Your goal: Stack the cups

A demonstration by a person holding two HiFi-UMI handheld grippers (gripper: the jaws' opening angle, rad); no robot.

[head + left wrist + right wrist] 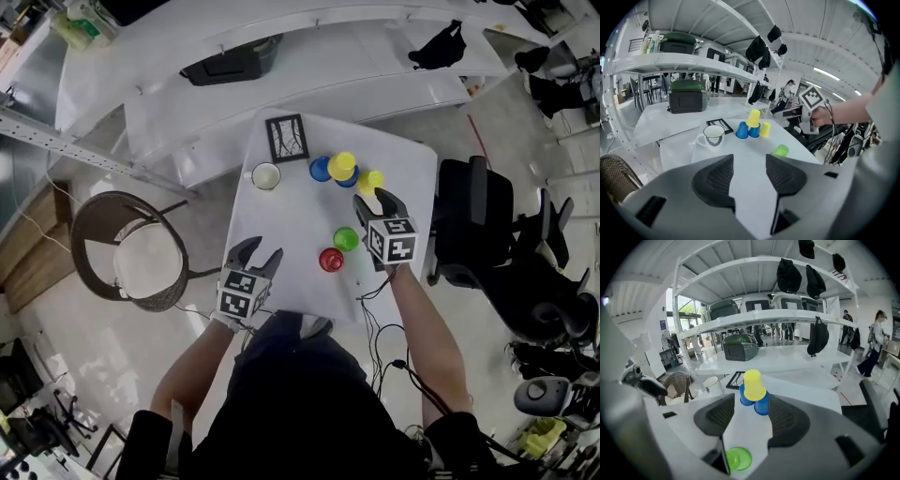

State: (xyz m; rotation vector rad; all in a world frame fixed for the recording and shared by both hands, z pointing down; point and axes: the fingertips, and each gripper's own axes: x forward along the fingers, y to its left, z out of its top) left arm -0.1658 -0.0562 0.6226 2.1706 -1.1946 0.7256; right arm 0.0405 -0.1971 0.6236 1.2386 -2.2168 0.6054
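We've got one yellow cup (341, 165) atop the blue cups (321, 170) at 12 o'clock; green cup (346, 239) and red cup (331, 260) toward 6 remain. Left gripper (260, 251) and right gripper (375, 200) gape wide, empty.

The table (291, 225) is topped in a smooth, white, matt sheet. The mug (266, 176) looks glazed and glossy. Right of the mug, the yellow cup (341, 166), blue cup (321, 170), green cup (346, 239) and red cup (331, 260) are moulded in smooth, faintly shiny plastic. Left of the mug, the chair (94, 211) is woven in rough wicker. On the left gripper (749, 159), the pads (715, 180) are dark, matt and finely ribbed.
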